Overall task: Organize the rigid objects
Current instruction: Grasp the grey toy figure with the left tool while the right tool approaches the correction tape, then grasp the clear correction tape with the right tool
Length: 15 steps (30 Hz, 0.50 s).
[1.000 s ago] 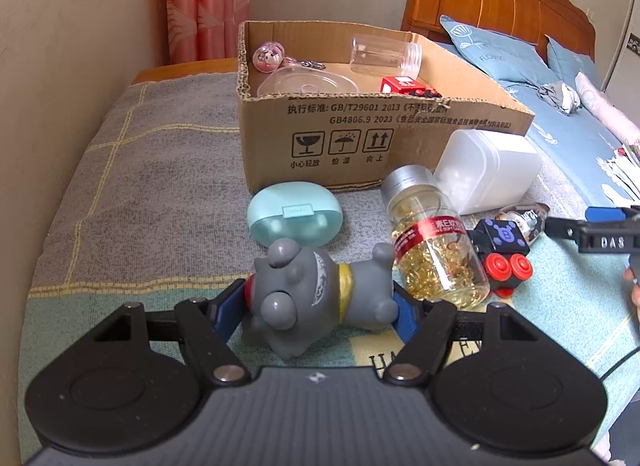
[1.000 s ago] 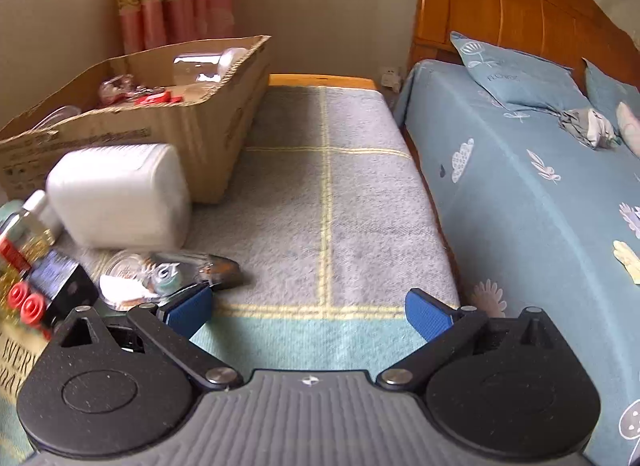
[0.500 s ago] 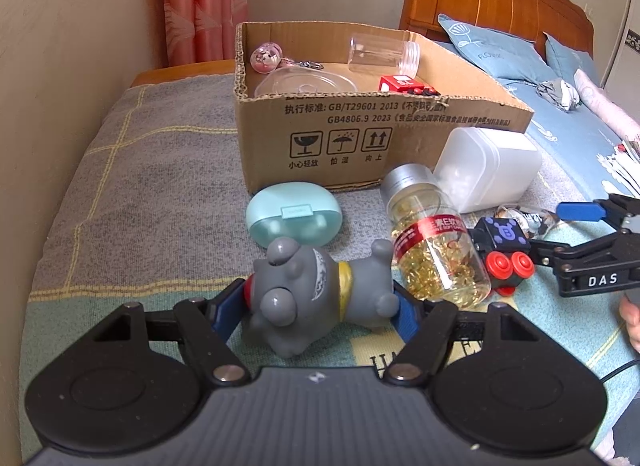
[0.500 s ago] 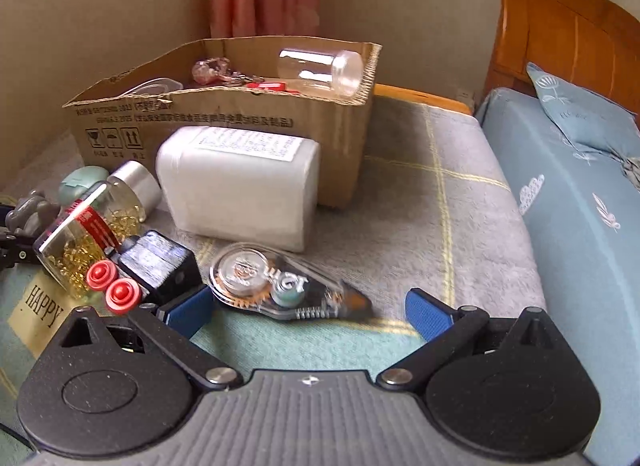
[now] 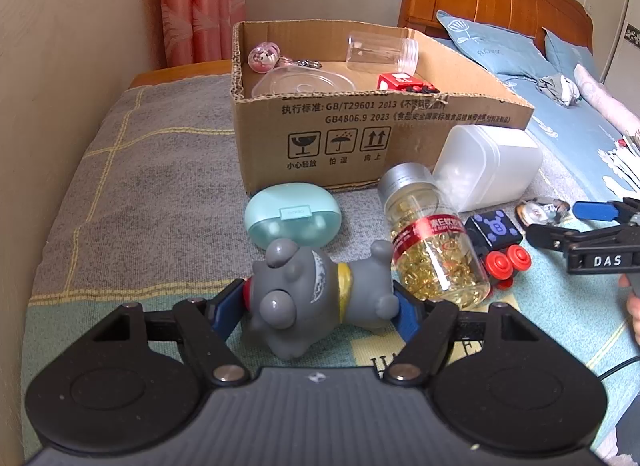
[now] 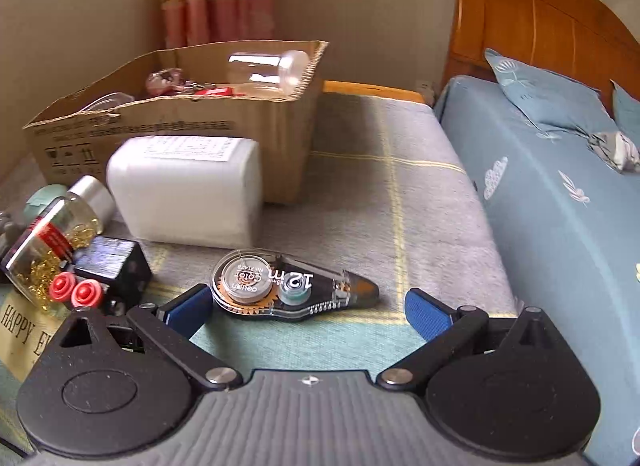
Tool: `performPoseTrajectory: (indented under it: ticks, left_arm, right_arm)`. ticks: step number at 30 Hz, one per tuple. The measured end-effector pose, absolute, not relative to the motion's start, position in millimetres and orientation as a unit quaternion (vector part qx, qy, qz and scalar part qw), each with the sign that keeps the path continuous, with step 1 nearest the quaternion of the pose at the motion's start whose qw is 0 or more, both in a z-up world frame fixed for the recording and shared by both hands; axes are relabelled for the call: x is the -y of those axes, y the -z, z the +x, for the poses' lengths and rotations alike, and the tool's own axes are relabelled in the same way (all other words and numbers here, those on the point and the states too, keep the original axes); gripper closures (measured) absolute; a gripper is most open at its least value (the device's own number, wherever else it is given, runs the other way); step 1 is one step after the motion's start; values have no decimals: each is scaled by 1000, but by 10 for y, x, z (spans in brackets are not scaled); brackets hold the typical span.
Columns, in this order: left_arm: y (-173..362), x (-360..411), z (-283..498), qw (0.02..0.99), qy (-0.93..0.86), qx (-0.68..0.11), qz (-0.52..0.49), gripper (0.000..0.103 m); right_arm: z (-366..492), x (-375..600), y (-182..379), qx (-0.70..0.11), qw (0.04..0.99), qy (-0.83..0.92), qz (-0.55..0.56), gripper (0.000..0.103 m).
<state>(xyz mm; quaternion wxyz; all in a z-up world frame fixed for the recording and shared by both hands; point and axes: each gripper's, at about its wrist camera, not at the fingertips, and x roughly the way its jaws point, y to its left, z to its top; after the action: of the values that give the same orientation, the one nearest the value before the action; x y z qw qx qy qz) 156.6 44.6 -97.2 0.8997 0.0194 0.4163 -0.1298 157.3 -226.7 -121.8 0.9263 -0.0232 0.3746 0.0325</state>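
A grey toy figure [image 5: 316, 290] lies on the blanket, and my left gripper [image 5: 320, 308] is shut on it, one blue pad at each side. Just beyond it are a mint oval case [image 5: 292, 215], a bottle of golden capsules [image 5: 436, 250], a black cube toy with red wheels [image 5: 496, 242] and a white plastic container [image 5: 488, 173]. A clear correction tape dispenser [image 6: 288, 286] lies between the fingertips of my right gripper [image 6: 308, 312], which is open; its left pad [image 6: 188, 306] is close to the dispenser's round end.
A cardboard box [image 5: 360, 133] behind the objects holds a clear jar [image 5: 380, 51], a clear lid, a pink keyring and a red item. A wall runs along the left. A bed [image 6: 560, 205] with blue sheets, pillows and a wooden headboard lies on the right.
My right gripper has swung left from the blanket's bare side toward the objects, and the correction tape now sits between its fingers. The left gripper and the toy have not moved.
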Motion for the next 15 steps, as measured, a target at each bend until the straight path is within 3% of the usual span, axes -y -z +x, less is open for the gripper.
performPoseTrajectory:
  ticks: [12, 15]
  left_arm:
    - [969, -431, 1597, 898, 129, -420, 18, 30]
    - [959, -454, 1608, 896, 132, -424, 11, 31]
  right_arm:
    - [1651, 2081, 1226, -373, 927, -32, -25, 0]
    - [1639, 2084, 1210, -372, 927, -31, -24, 7]
